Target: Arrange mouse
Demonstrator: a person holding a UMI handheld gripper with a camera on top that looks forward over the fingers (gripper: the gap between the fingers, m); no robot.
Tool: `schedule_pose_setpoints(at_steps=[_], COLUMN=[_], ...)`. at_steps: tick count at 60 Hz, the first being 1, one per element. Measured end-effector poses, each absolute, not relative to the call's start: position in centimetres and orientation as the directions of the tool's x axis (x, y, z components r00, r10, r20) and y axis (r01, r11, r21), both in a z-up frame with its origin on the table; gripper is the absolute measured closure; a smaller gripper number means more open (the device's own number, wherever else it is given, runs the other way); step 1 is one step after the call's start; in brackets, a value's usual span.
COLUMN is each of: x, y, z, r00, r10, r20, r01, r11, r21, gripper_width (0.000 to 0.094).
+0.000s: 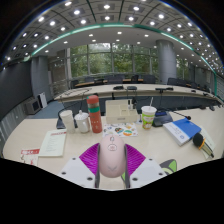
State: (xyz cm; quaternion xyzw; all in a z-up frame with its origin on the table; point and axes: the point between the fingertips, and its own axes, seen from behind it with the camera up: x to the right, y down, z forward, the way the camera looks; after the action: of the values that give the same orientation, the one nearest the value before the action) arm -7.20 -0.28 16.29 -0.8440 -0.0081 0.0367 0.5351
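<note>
A pale pink mouse (111, 157) sits between my gripper's (111, 161) two fingers, its scroll wheel facing up and its nose pointing away. The magenta pads (90, 158) press against both of its sides, so the gripper is shut on the mouse. It is held over the near edge of a light-coloured table (60, 160). The mouse's rear end is hidden low between the fingers.
Beyond the fingers stand a red bottle (95, 116), a white mug (67, 120), a paper cup (148, 117), a small box (122, 129) and a blue notebook (182, 131). A white pad (51, 144) lies to the left. Office desks and chairs fill the background.
</note>
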Motion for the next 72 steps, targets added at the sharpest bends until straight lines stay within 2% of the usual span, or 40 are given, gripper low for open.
schedule_pose_setpoints(at_steps=[5,10,23,31,37,42,43,48,51,57,72], x=[-3.8,-0.2,6.5,7.9,8.1,8.1,7.9,7.5,7.5,7.4,5.2], y=[-0.6,-1.2,-3.3,-3.9,-4.4,-4.4,-4.5,-5.2,-5.7,-7.2,-14.9], z=[17.6,16.1,5.8,1.4,-1.0,-0.9,-0.8,-0.8,-0.3,1.7,11.0], r00=[0.999,1.0,0.999,1.0,1.0,1.0,1.0,0.999,0.999,1.0,0.999], r10=[0.028,0.003,-0.024,0.001,-0.003,0.002,0.006,0.018,0.019,0.008,0.005], r20=[-0.036,-0.025,0.023,0.029,-0.013,-0.023,-0.023,-0.034,-0.031,0.002,0.046], r01=[-0.021,-0.021,0.006,0.023,-0.011,-0.016,-0.014,-0.013,-0.01,0.006,0.04], r11=[-0.415,-0.437,-0.558,-0.607,-0.647,-0.64,-0.641,-0.664,-0.671,-0.667,-0.608], r21=[-0.91,-0.899,-0.83,-0.794,-0.762,-0.768,-0.767,-0.748,-0.741,-0.745,-0.793], gripper_width=[0.0603,0.0602,0.0601,0.0598,0.0506,0.0445,0.0408,0.0071,0.0105,0.0077,0.0084])
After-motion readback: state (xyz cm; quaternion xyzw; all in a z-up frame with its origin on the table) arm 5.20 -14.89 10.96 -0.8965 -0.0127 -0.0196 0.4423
